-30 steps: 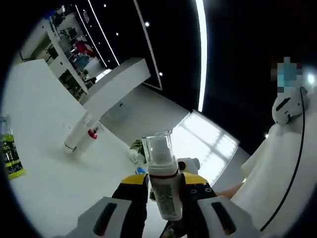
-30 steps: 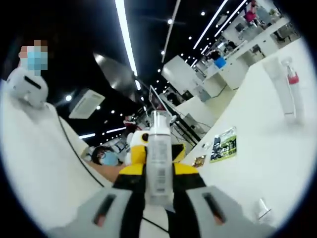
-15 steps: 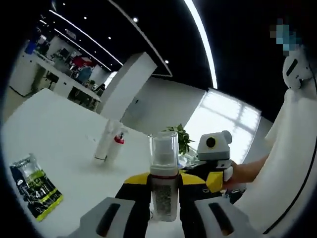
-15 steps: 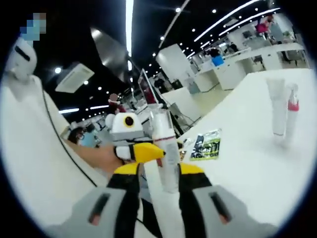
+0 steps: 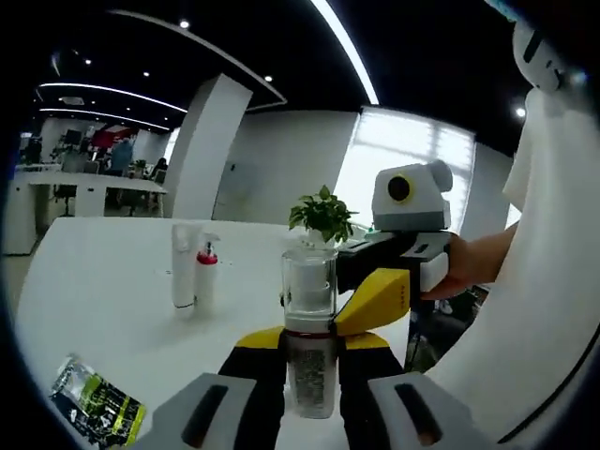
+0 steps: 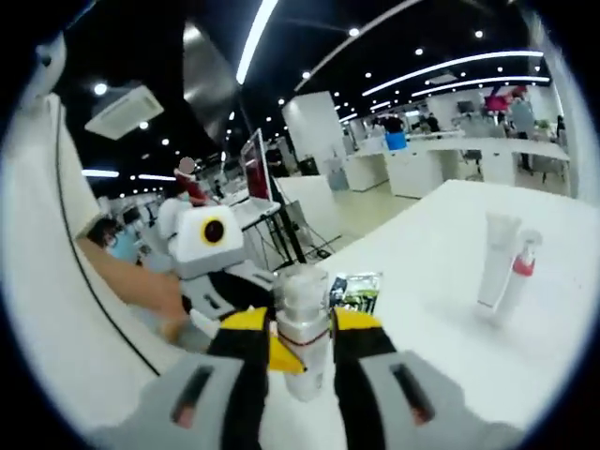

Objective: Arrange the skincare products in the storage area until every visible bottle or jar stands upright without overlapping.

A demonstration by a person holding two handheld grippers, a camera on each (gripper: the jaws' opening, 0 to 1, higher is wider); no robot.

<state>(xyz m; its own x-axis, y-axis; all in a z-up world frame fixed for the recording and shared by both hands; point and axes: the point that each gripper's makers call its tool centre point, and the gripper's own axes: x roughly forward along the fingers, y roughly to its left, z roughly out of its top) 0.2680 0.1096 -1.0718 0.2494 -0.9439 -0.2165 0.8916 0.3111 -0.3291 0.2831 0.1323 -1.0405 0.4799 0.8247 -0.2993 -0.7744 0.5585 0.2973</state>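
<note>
- Left gripper view: the left gripper point(image 5: 311, 375) is clamped on a pump bottle with a clear cap point(image 5: 309, 323), its grey body pinched between the two jaws. The bottle's long axis runs straight up the view, cap end farthest from the hand, so it stands roughly upright over the white table point(image 5: 112, 319).
- Beyond it on the table stand a white tube point(image 5: 183, 266) and a small spray bottle with a red collar point(image 5: 204, 270), upright and just beside each other, well apart from the held bottle and off to its left in the view. A green-and-black sachet point(image 5: 98, 403) lies flat nearer the hand, lower left.
- The right gripper point(image 5: 398, 258) comes in from the right, close behind the bottle's cap, with the person's hand point(image 5: 469, 267) on it.
- Right gripper view: the right gripper point(image 6: 298, 361) is closed on a white pump bottle point(image 6: 302, 328), long axis up the view and leaning slightly, top away from the hand.
- The tube point(image 6: 494, 272) and red-collared spray bottle point(image 6: 518, 272) stand to its right across the table; the sachet point(image 6: 354, 289) lies just past the held bottle.
- Judgement: each hand carries one bottle already near upright, so the coming move is a lowering onto bare table. The open stretch between the sachet and the standing pair looks like the place, and both hands seem about equally near it.
</note>
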